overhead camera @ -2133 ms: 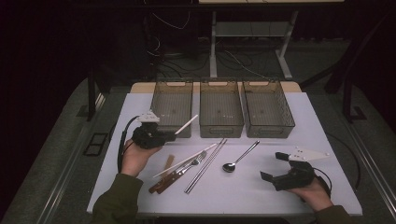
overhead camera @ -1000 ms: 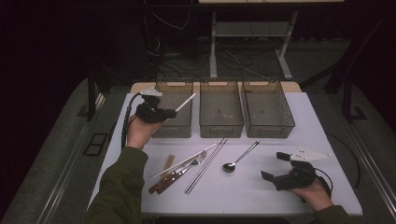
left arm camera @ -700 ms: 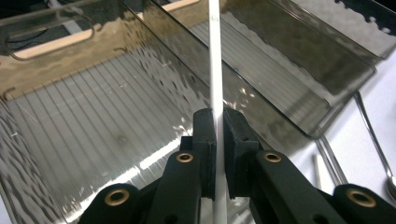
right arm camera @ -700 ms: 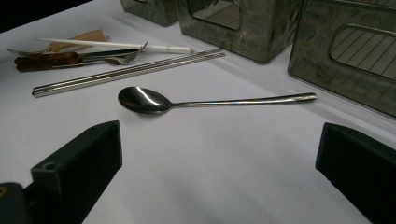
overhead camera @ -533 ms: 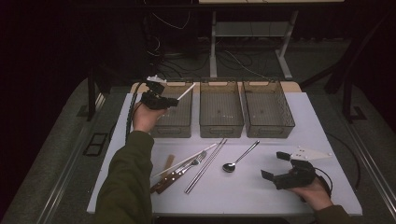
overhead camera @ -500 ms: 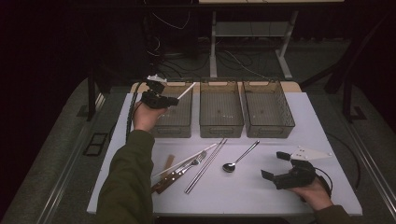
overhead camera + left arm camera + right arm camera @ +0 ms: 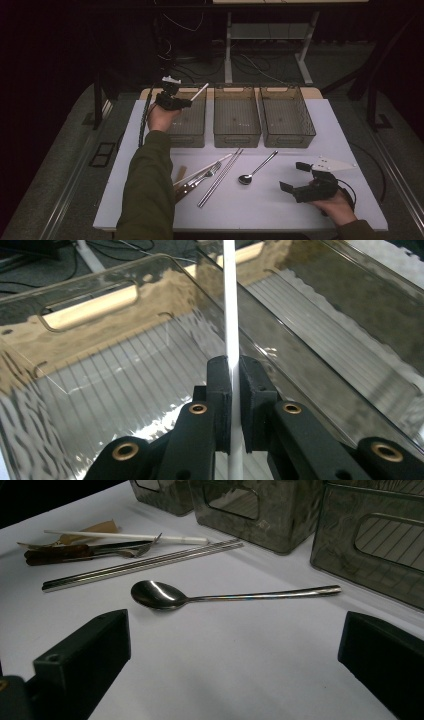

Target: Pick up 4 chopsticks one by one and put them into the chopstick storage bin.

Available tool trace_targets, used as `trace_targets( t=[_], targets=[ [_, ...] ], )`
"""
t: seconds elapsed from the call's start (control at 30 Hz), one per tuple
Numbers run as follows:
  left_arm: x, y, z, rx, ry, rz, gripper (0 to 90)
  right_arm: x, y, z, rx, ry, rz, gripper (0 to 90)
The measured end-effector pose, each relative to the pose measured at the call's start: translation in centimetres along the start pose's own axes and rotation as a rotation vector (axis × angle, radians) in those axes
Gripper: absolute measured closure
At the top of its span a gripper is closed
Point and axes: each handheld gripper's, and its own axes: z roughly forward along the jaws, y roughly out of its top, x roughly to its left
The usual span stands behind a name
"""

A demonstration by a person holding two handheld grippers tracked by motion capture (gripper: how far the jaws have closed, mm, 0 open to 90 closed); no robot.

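Observation:
My left gripper (image 7: 186, 102) is shut on a thin white stick (image 7: 201, 91) and holds it over the far end of the left smoky clear bin (image 7: 186, 140). In the left gripper view the jaws (image 7: 232, 371) pinch the white stick (image 7: 229, 310), which runs up and away above the ribbed floor of the bin (image 7: 100, 390). My right gripper (image 7: 295, 177) rests open on the white table near the front right. Its jaws (image 7: 235, 630) stand wide apart, with a metal spoon (image 7: 160, 595) lying a little beyond them.
A middle bin (image 7: 236, 139) and a right bin (image 7: 291, 140) stand beside the left one. On the table (image 7: 280, 215) lie the spoon (image 7: 256, 169), metal chopsticks (image 7: 220, 178), another white stick (image 7: 125, 536), a fork and a brown-handled knife (image 7: 55, 554).
My left hand has carried the white stick away from the person, from beside the left bin's near half to its far end. The right gripper has stayed where it was.

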Motion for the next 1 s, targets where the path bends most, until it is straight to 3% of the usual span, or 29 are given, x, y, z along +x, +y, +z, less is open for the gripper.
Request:
trace_targets(
  t=[0.2,0.37,0.47,0.53,0.77,1.0],
  targets=[
    [0.5,0.7,1.1,0.021,0.041,-0.023,84.0,0.0,0.0,-0.1,-0.006,0.002,0.003,0.7],
    [1.0,0.3,2.0,0.037,0.054,-0.066,84.0,-0.1,0.0,-0.2,-0.011,0.006,0.004,0.7],
    [1.0,0.2,2.4,0.049,0.073,-0.066,83.2,0.0,0.1,-0.2,-0.012,0.009,0.002,0.7],
    [1.0,0.2,2.3,0.036,0.096,-0.066,74.1,0.0,0.1,-0.3,-0.014,0.01,0.003,0.7],
    [0.7,0.4,1.4,0.035,0.103,-0.025,61.7,0.0,0.1,-0.2,-0.015,0.009,0.002,0.7],
    [0.0,0.3,-0.7,0.041,0.072,0.026,53.0,-0.1,0.1,-0.2,-0.01,0.008,0.002,0.7]
  ],
)
